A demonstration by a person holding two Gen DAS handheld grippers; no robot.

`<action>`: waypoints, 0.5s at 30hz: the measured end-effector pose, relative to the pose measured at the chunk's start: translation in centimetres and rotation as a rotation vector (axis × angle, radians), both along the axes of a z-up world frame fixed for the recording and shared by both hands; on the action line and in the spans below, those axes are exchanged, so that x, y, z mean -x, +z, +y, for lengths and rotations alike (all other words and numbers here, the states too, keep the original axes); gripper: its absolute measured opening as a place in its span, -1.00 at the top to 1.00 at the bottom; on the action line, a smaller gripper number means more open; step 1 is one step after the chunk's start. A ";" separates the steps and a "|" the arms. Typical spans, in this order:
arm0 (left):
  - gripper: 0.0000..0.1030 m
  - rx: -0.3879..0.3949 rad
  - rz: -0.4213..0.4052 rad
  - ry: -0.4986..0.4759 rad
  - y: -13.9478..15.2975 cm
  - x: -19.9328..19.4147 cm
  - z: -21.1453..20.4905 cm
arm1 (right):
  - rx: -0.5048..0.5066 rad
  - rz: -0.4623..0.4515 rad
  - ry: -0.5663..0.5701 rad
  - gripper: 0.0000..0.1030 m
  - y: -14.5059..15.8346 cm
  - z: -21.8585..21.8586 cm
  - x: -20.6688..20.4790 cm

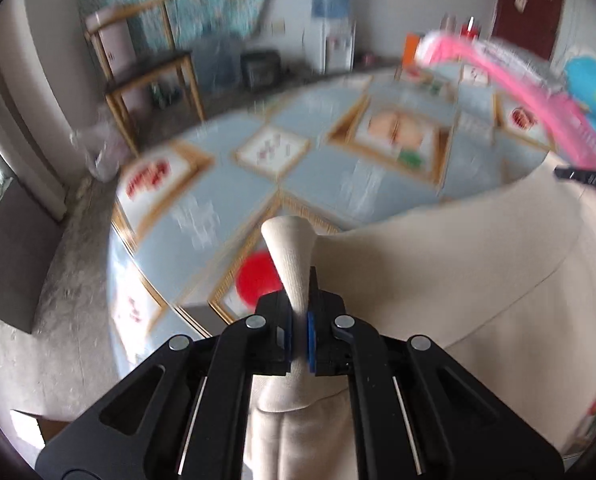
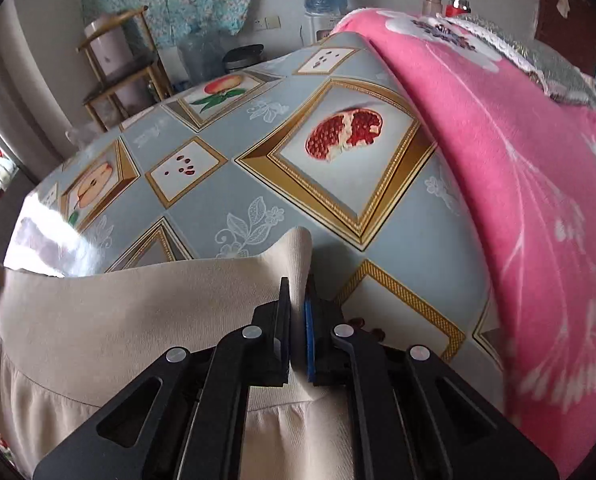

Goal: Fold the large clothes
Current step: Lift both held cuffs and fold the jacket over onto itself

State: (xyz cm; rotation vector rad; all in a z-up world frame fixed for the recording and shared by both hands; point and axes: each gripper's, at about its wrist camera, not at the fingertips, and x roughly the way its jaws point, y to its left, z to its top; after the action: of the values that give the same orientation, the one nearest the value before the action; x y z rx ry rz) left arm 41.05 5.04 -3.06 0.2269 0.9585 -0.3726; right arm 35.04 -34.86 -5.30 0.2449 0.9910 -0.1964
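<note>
A beige garment with a wide waistband (image 1: pixel 458 248) hangs between both grippers over the table. My left gripper (image 1: pixel 299 304) is shut on one corner of the waistband, which sticks up between the fingers. The left wrist view is blurred by motion. My right gripper (image 2: pixel 298 300) is shut on the other corner of the beige garment (image 2: pixel 138 312); the band stretches away to the left and pleated cloth hangs below. The other gripper's tip (image 1: pixel 586 176) shows at the right of the left wrist view.
The table carries a grey-blue cloth with fruit pictures (image 2: pixel 338 140). A pink flowered blanket (image 2: pixel 518 160) lies on its right side. A wooden chair (image 1: pixel 146 60), a water dispenser (image 1: pixel 332 20) and a bin stand beyond the table's far edge.
</note>
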 end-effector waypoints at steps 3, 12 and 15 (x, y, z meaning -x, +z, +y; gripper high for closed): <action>0.90 0.058 -0.042 0.004 1.8 0.1 0.9 | -0.007 -0.060 0.002 0.89 2.4 -0.1 0.2; 0.37 0.002 0.037 0.055 -1.3 0.0 2.2 | -0.021 0.046 0.046 0.63 0.2 0.0 -1.9; 0.03 0.033 0.027 0.143 0.6 0.9 5.0 | -0.012 -0.011 0.016 -0.10 3.1 -0.8 0.5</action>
State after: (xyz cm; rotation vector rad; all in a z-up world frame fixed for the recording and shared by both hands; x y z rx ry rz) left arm 40.13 10.06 -2.45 0.1221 0.9882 -0.2603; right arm 34.58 -35.63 -2.24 0.2480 0.9828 -0.1742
